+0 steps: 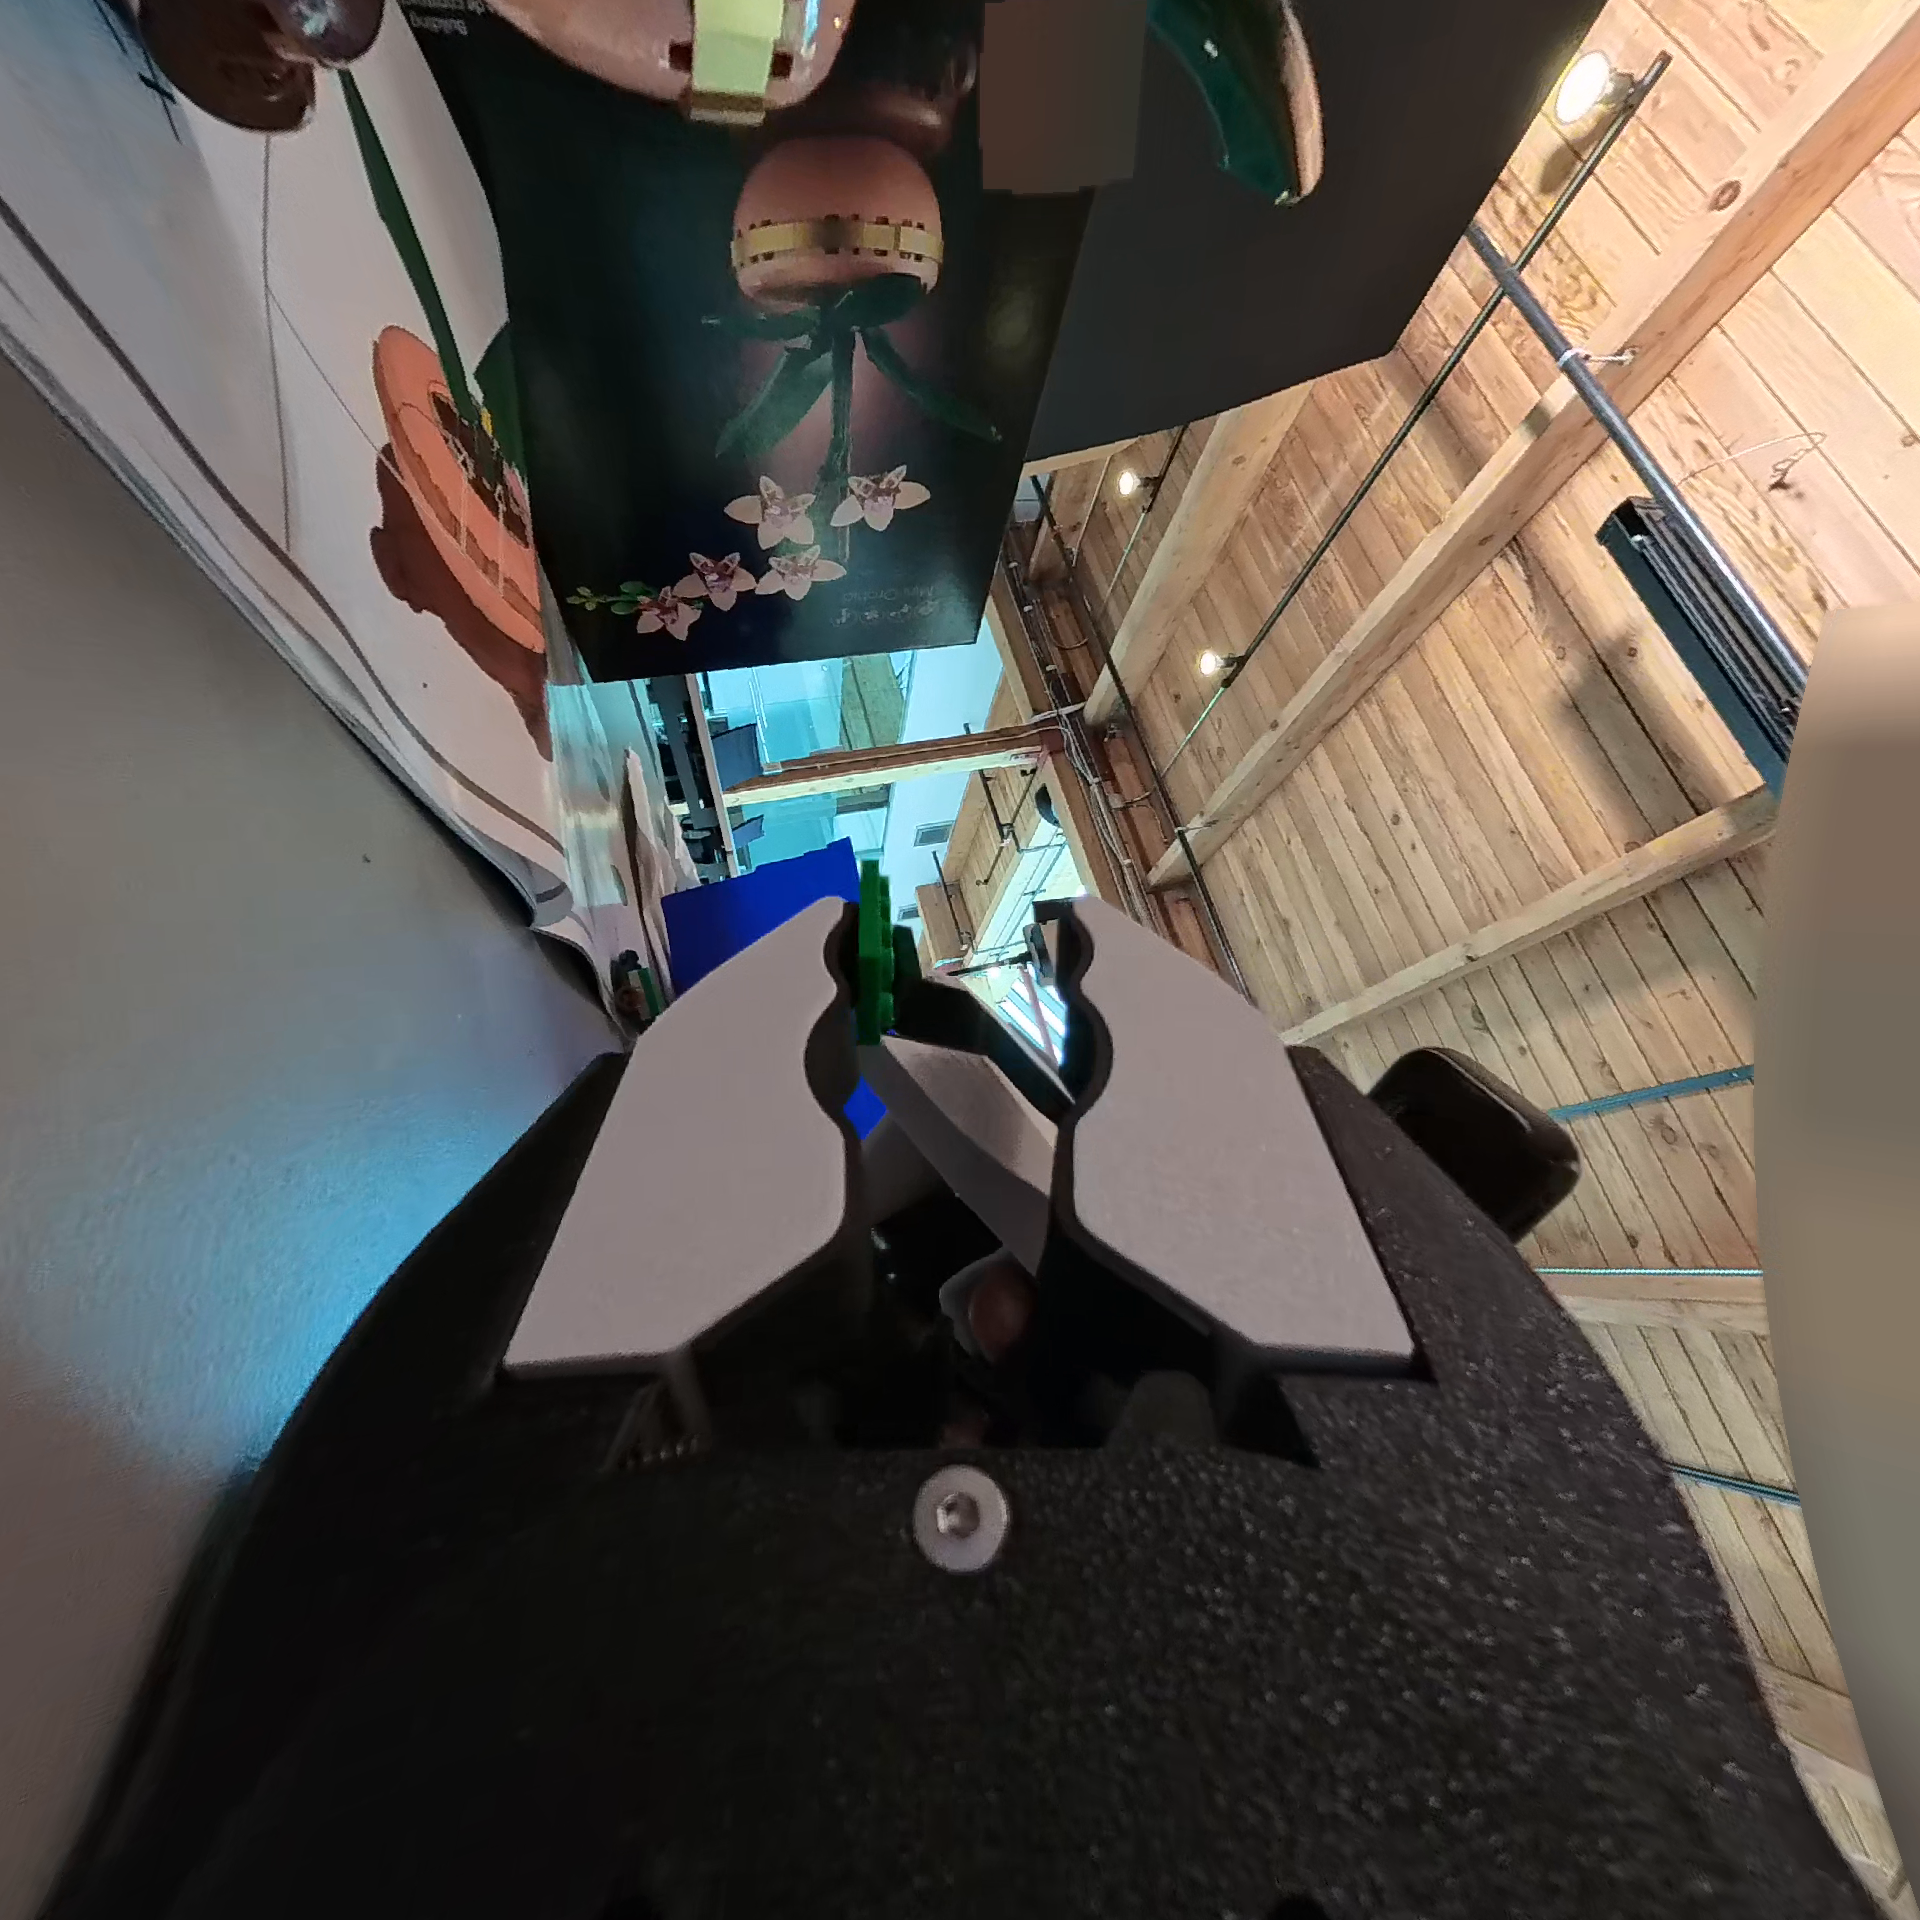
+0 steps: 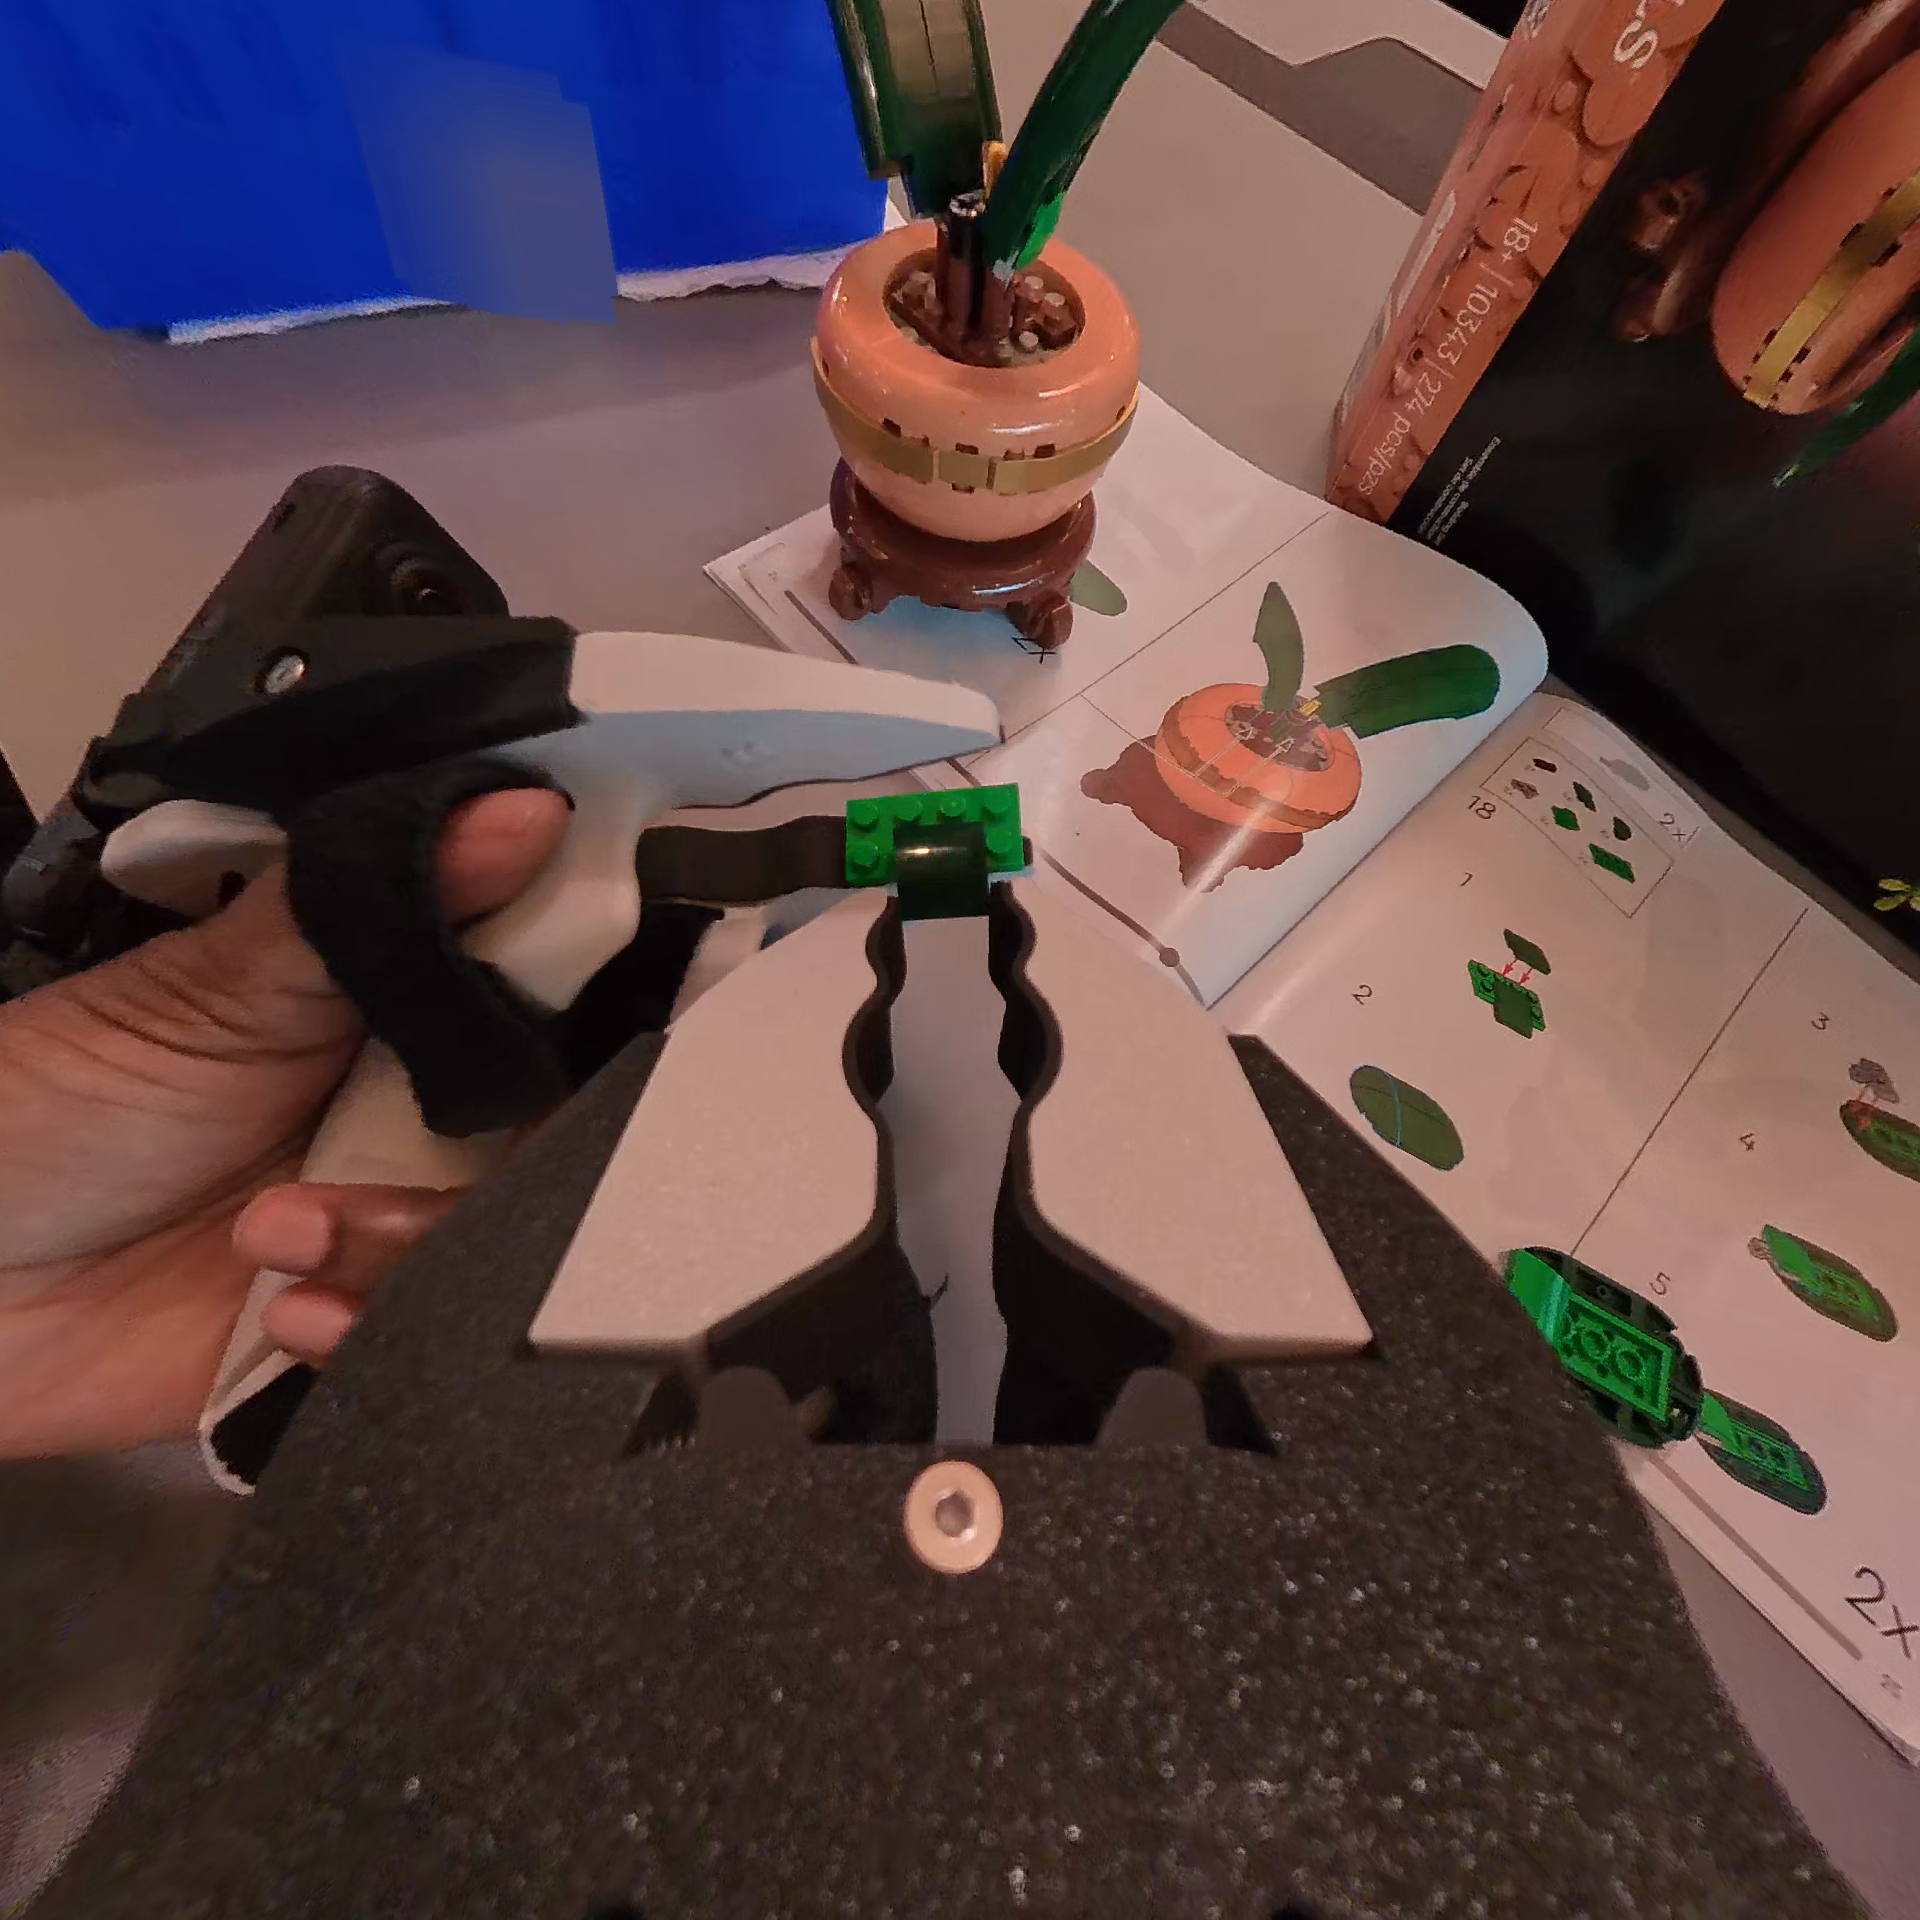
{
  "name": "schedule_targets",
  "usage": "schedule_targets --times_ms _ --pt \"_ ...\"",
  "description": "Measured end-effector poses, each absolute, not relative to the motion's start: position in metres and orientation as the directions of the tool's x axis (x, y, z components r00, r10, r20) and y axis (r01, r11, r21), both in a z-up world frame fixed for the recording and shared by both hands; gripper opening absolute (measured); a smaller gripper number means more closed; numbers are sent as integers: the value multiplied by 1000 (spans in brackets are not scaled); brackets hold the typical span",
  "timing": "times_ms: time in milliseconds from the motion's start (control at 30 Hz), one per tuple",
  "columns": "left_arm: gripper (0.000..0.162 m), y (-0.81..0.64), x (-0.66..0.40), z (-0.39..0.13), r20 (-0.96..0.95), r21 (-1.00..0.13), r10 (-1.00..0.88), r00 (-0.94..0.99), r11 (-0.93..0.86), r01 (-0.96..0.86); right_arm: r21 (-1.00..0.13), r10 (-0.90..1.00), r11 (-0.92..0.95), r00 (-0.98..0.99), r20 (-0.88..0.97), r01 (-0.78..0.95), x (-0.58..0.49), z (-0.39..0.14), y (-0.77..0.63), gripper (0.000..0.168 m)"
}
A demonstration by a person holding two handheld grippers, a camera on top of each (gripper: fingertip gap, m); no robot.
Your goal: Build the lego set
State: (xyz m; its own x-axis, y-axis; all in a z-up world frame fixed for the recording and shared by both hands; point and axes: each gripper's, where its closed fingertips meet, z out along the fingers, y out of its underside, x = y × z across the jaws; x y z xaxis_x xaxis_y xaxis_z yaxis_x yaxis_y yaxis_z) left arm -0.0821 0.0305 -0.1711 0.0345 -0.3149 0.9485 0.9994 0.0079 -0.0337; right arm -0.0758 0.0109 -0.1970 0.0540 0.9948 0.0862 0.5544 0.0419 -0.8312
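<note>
A bright green lego plate (image 2: 930, 821) is held up in the air with a dark green curved piece (image 2: 935, 878) on its studded face. My right gripper (image 2: 945, 914) is shut on the dark green piece. In the left wrist view the plate (image 1: 876, 956) shows edge-on, flat against the pad of one finger of my left gripper (image 1: 945, 920). Its jaws stand wide apart, and a right gripper finger (image 1: 966, 1112) reaches in between them. The built orchid pot (image 2: 971, 416) with stems and a leaf stands on the open instruction booklet (image 2: 1351, 644).
A green leaf assembly (image 2: 1600, 1345) lies on the booklet at the right. The set's box (image 2: 1662, 260) stands at the back right and also fills the top of the left wrist view (image 1: 779, 364). A hand (image 2: 156, 1091) holds the left gripper. Blue cloth (image 2: 312, 135) lies behind. My left and right fingertips are right by each other. From the left gripper's tips to the built orchid pot (image 2: 971, 416) is close to 11 centimeters.
</note>
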Motion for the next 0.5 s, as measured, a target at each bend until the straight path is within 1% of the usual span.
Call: schedule_targets --times_ms 133,267,500 --pt "24 32 -82 -174 956 -41 -291 40 1 999 -832 994 53 53 98 553 -75 -195 11 16" --pt "9 34 -82 -179 967 -46 -250 44 -2 999 -831 993 59 53 106 554 -75 -194 10 16" --pt "8 34 -83 -179 967 -47 -250 45 0 999 -831 992 64 55 112 553 -75 -192 10 16"
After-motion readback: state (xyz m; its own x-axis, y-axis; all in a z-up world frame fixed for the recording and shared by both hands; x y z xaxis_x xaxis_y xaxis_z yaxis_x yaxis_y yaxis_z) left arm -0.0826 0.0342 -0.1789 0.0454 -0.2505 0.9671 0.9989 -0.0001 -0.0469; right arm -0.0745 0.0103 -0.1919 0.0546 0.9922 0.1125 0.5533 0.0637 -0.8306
